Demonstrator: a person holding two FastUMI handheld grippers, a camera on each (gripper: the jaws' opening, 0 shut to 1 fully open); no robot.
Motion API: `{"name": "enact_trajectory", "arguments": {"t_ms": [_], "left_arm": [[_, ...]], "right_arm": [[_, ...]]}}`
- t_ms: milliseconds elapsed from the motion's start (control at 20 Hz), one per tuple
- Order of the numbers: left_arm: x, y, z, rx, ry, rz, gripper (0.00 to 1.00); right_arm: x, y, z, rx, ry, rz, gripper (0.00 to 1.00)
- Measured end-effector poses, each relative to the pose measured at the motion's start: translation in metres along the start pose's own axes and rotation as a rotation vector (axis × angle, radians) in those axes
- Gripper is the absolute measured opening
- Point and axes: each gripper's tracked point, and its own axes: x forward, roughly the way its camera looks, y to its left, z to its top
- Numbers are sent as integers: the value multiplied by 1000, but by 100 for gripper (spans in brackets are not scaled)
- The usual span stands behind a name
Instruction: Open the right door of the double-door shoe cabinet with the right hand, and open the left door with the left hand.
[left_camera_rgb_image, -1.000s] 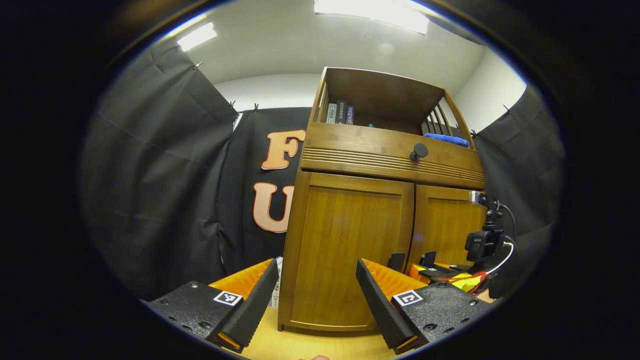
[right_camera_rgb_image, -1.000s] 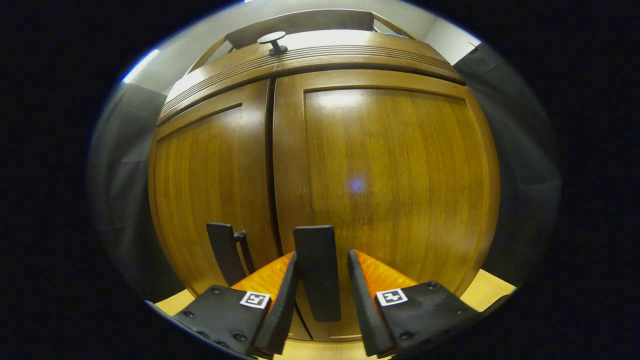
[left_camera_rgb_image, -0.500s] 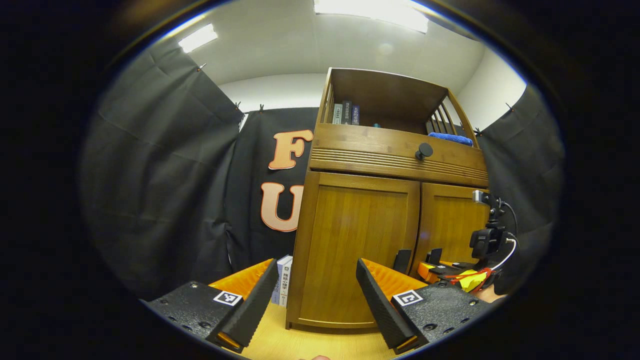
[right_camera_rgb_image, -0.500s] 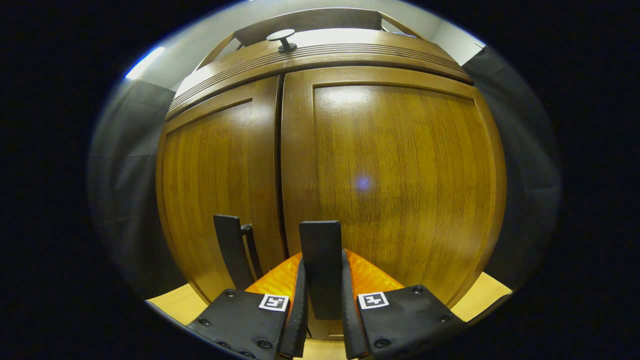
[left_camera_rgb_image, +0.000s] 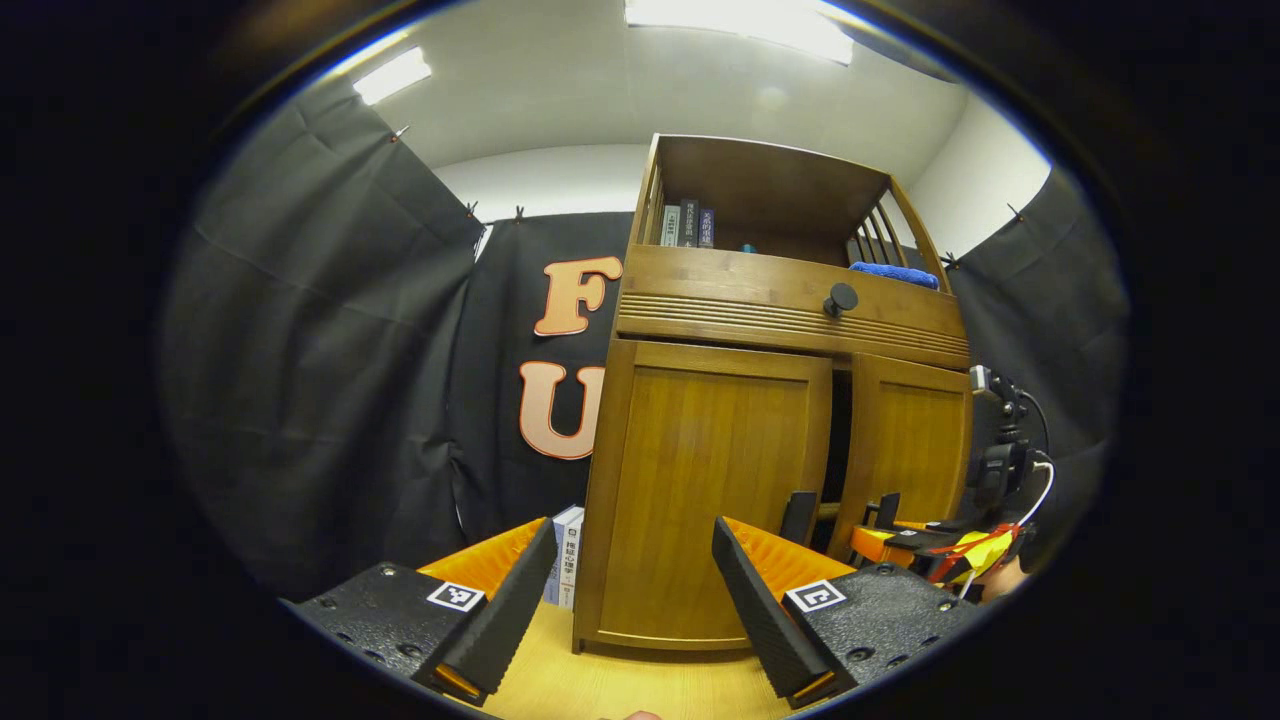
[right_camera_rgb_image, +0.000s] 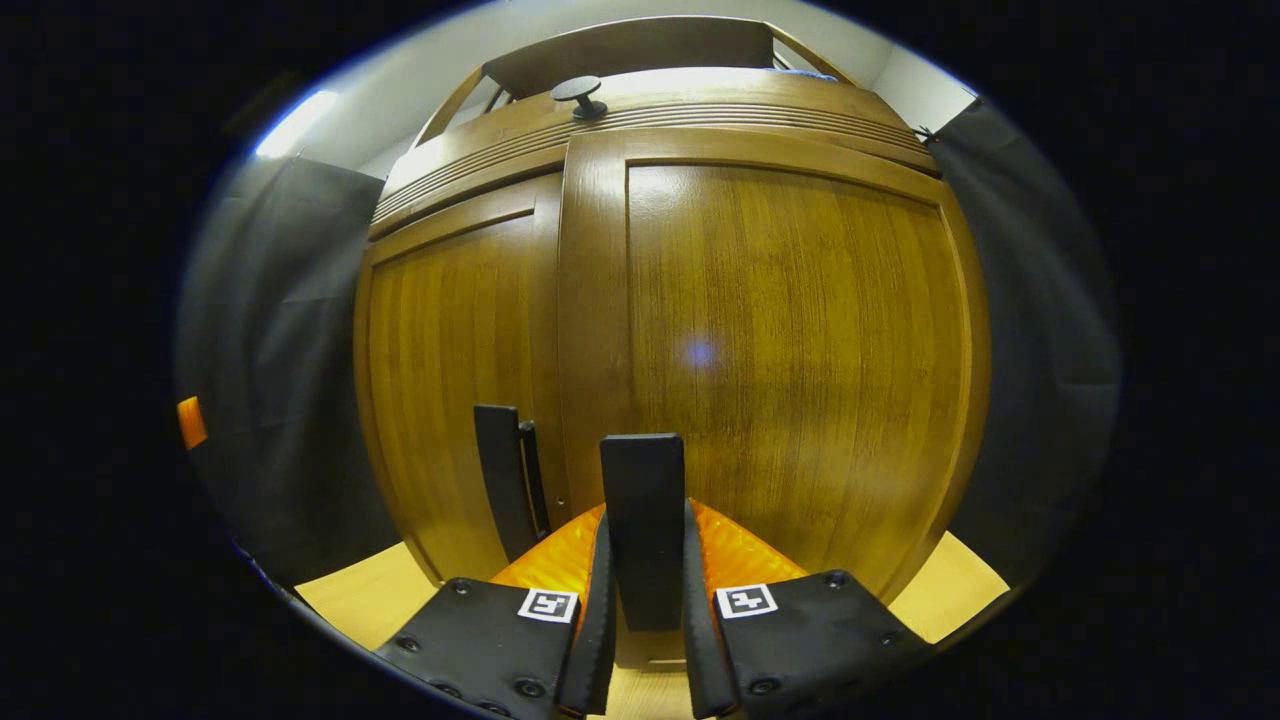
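The right tool (right_camera_rgb_image: 645, 640) is clamped on the right door's handle (right_camera_rgb_image: 642, 520), that door (left_camera_rgb_image: 910, 450) apparently ajar; the left tool (left_camera_rgb_image: 630, 600) gapes empty, short of the left door (left_camera_rgb_image: 700, 490); a skewed pull could slip the grip.

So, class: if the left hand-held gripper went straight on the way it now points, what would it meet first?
Most likely the closed left door of the shoe cabinet, its panel framed between the open left hand-held gripper. Depth is unclear, but nothing appears to stand between.
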Motion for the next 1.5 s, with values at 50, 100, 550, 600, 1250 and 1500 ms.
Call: {"name": "enact_trajectory", "arguments": {"t_ms": [50,100,550,600,1250,1500], "left_arm": [[-1,-2,-1,-3,3,-6,95],[-1,-5,-3,-7,7,-15,95],[-4,-25,-14,-36,33,-49,95],[-4,-27,-14,-35,35,-53,95],[8,-75,-21,-57,34,-152,92],[10,-94,-24,-67,40,-191,95]], "right_arm": [[-3,0,1,3,-1,6,42],[-7,-1,2,4,-3,11,31],[-61,-12,-1,18,3,66,42],[-70,-15,-3,21,4,73,42],[-153,-75,-6,41,0,28,31],[-172,-88,-20,70,20,-7,39]]}}
